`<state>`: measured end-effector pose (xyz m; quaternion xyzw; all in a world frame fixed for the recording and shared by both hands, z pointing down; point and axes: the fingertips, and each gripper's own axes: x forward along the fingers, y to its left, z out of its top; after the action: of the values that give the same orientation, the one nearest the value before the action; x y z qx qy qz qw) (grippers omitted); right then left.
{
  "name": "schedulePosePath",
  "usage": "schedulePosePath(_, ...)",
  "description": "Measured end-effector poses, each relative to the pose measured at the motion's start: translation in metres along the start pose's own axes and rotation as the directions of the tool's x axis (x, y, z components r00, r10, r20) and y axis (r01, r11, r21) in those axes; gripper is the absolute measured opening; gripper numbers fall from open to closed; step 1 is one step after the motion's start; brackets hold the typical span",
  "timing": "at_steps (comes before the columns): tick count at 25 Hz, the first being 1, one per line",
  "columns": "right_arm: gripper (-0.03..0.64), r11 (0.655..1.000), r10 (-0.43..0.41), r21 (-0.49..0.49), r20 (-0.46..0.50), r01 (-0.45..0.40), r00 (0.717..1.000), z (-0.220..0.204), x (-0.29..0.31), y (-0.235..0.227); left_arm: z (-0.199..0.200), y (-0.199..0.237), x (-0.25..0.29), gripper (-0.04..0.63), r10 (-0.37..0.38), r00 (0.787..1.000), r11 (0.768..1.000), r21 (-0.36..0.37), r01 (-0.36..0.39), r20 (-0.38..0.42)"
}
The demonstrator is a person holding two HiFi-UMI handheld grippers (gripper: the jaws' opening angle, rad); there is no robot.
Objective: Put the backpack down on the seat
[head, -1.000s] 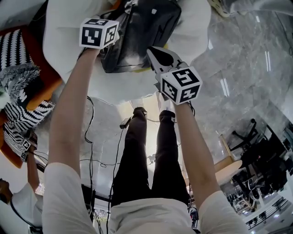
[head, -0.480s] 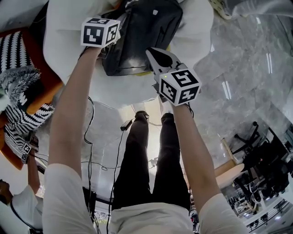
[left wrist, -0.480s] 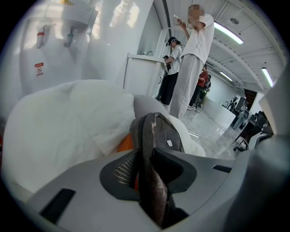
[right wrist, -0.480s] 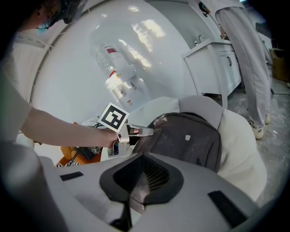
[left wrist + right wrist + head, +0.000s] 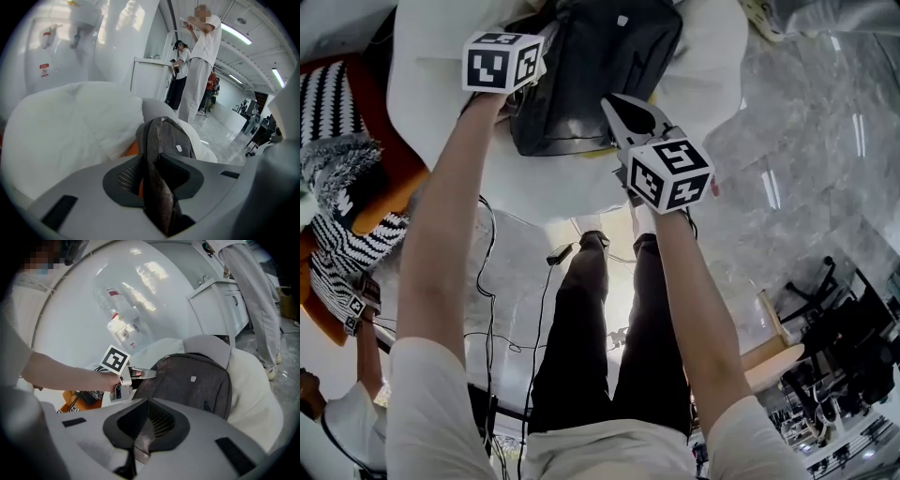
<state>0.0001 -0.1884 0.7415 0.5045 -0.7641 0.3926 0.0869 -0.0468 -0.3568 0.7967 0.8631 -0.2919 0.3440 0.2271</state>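
Note:
A dark grey backpack (image 5: 591, 66) lies against the white cushioned seat (image 5: 441, 56). In the left gripper view the backpack (image 5: 171, 136) runs as a thick fold of dark fabric into my left gripper (image 5: 154, 187), which is shut on it. My left gripper (image 5: 530, 98) is at the bag's left edge. My right gripper (image 5: 617, 108) is at the bag's near right corner. In the right gripper view a thin dark strap of the backpack (image 5: 192, 380) is pinched in my right gripper (image 5: 140, 441). The left gripper (image 5: 140, 373) shows there at the bag's left side.
An orange chair with black-and-white striped cushions (image 5: 337, 169) stands to the seat's left. Cables (image 5: 487, 281) trail over the grey marble floor (image 5: 806, 141). People (image 5: 199, 61) stand by a white counter (image 5: 150, 75) behind the seat. Office chairs are at the far right.
Both grippers have sunk a little with the backpack, which now sits slightly farther up and right in the head view. Both grips are unchanged.

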Motion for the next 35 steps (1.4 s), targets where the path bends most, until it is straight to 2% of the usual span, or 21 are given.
schedulePosePath(13, 0.023, 0.999, 0.020, -0.041, 0.023, -0.019, 1.000, -0.009, 0.014, -0.016, -0.007, 0.014, 0.010, 0.126, 0.051, 0.998, 0.999, 0.009, -0.051, 0.030)
schedulePosePath(26, 0.023, 0.996, 0.048, -0.082, 0.034, -0.046, 0.998, -0.009, 0.024, -0.023, -0.011, 0.021, 0.014, 0.149, 0.067, 0.996, 0.997, -0.034, -0.066, 0.052)
schedulePosePath(31, 0.023, 0.994, 0.061, -0.093, 0.031, -0.057, 0.998, -0.005, 0.021, -0.023, -0.006, 0.017, 0.010, 0.160, 0.077, 0.996, 0.997, -0.006, -0.077, 0.051)
schedulePosePath(35, 0.023, 0.994, 0.064, -0.094, 0.029, -0.061, 0.998, -0.002, 0.014, -0.023, -0.005, 0.017, 0.004, 0.180, 0.089, 0.995, 0.996, -0.013, -0.088, 0.052)
